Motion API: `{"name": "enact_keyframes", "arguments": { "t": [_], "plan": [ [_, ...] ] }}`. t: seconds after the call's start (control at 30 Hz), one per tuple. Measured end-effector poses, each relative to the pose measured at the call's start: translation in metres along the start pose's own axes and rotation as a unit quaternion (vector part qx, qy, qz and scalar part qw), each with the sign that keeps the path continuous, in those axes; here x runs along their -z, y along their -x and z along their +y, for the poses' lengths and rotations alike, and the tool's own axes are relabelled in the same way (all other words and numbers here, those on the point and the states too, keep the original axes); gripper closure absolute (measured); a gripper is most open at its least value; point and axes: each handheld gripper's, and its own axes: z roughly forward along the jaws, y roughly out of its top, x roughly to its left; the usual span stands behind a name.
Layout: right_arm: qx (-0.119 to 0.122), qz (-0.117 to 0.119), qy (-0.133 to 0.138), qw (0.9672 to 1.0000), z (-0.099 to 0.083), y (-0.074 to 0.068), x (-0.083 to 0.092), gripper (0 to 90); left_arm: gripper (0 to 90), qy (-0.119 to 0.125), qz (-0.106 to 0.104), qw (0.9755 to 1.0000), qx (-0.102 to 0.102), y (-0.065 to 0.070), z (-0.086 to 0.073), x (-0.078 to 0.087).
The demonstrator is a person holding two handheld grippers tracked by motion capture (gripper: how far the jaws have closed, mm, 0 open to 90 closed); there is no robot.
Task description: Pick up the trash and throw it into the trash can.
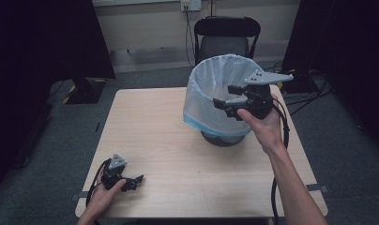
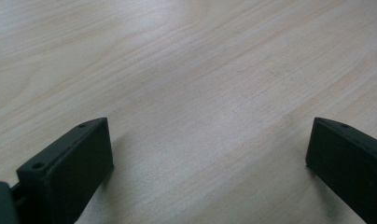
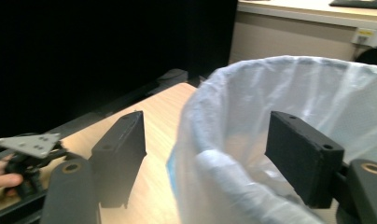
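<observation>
So, right gripper (image 1: 227, 101) lined up on the bin's (image 1: 225, 138) rim, jaws wide apart straddling the bag (image 1: 211, 89) edge, gripping nothing yet.

Bin sits at the far right part of the table (image 1: 155, 140), with a thin white liner folded over the rim. My guess: the liner's soft and slippery, crumples easily, and the bin looks light enough to tip, so pinch rim and plastic together. Left gripper (image 1: 131, 182) rests on the table well away from the bin, toward the near left corner, jaws spread and empty too.
</observation>
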Motion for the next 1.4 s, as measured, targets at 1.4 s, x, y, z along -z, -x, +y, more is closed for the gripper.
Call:
{"name": "enact_keyframes", "arguments": {
  "t": [1.4],
  "plan": [
    [-0.055,-0.046,-0.106,0.9918,-0.18,-0.01,0.014,21.1,0.0,0.001,0.001,1.0,0.002,0.0,0.0,0.0]
  ]
}}
